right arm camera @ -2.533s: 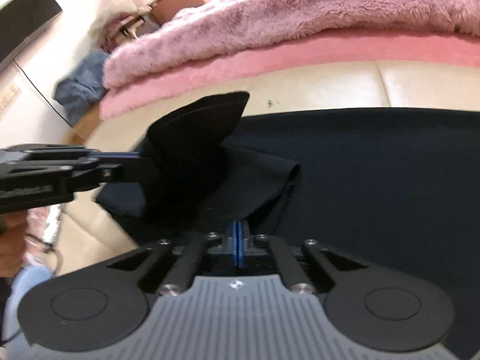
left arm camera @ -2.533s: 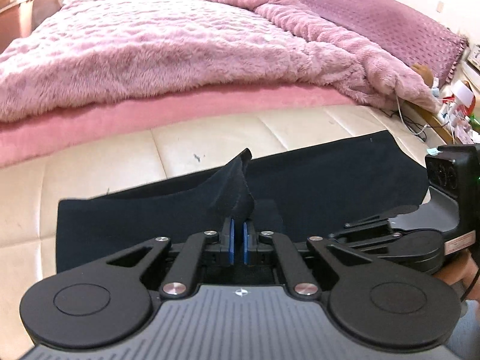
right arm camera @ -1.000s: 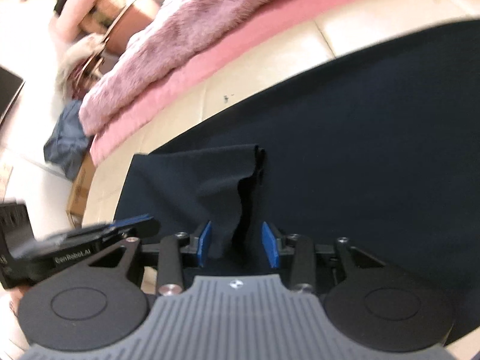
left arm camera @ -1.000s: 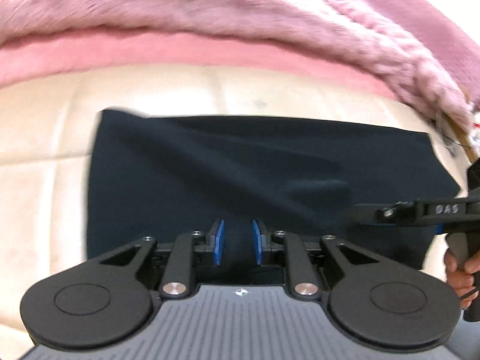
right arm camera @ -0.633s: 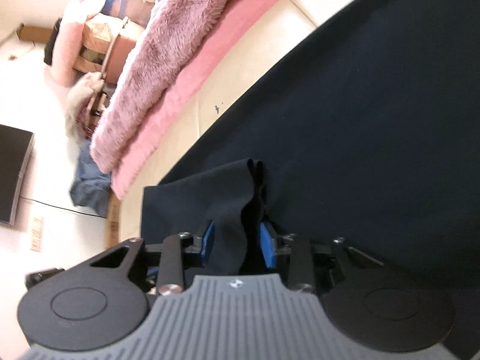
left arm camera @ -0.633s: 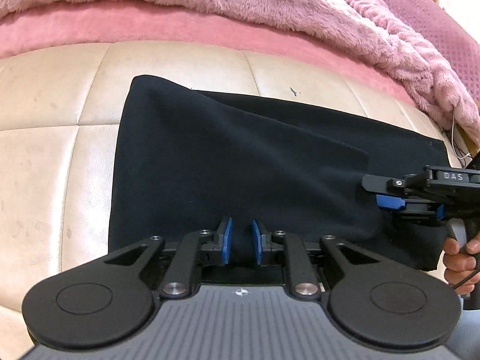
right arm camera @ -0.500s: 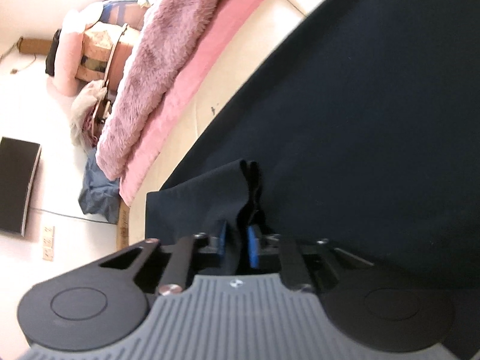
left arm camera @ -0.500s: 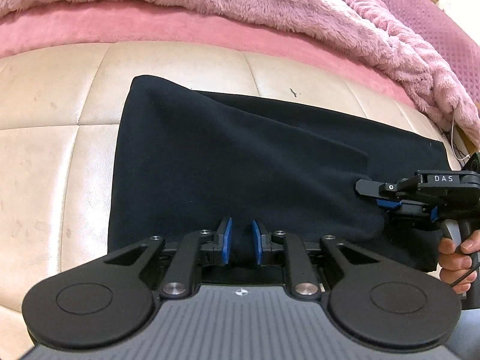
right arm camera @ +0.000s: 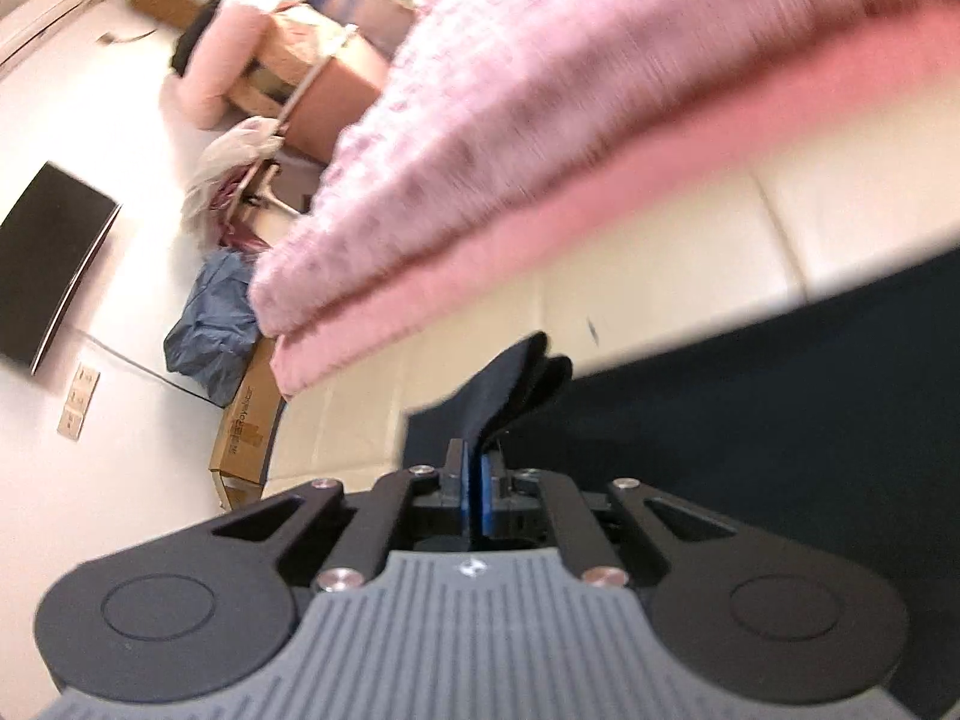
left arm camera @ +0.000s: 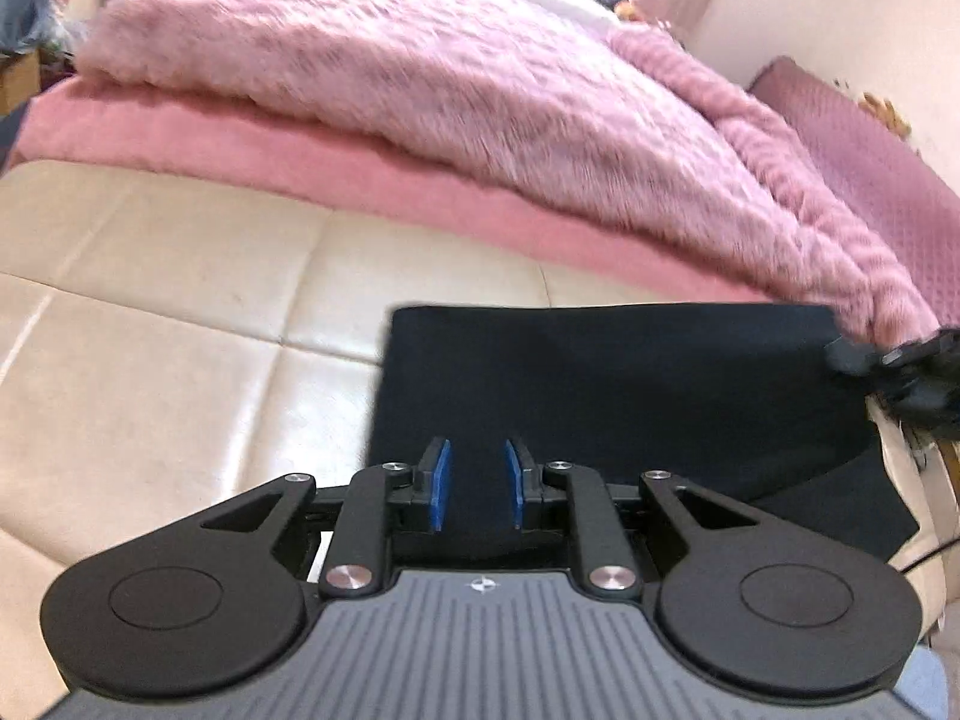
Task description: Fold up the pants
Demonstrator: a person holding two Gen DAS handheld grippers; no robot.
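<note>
The dark navy pants [left arm camera: 630, 384] lie spread on the cream cushion [left arm camera: 180, 330]. My left gripper [left arm camera: 476, 486] hovers over their near left part, open, its blue pads apart and the cloth lying flat behind them. At the right edge of the left wrist view my right gripper [left arm camera: 900, 366] shows as a blur at the pants' far right corner. In its own view the right gripper [right arm camera: 477, 480] is shut on a fold of the pants [right arm camera: 750, 420], and a tongue of cloth [right arm camera: 522, 372] stands up past the pads.
A fluffy pink blanket [left arm camera: 480, 108] on a pink sheet lies behind the cushion. In the right wrist view a cardboard box [right arm camera: 246, 426], a blue bag [right arm camera: 210, 330] and a dark screen [right arm camera: 48, 264] stand on the floor and wall at the left.
The right jaws went from apart around a fold of the pants to shut on it, and that gripper rose with the cloth. The left gripper lifted and swung, its gap unchanged.
</note>
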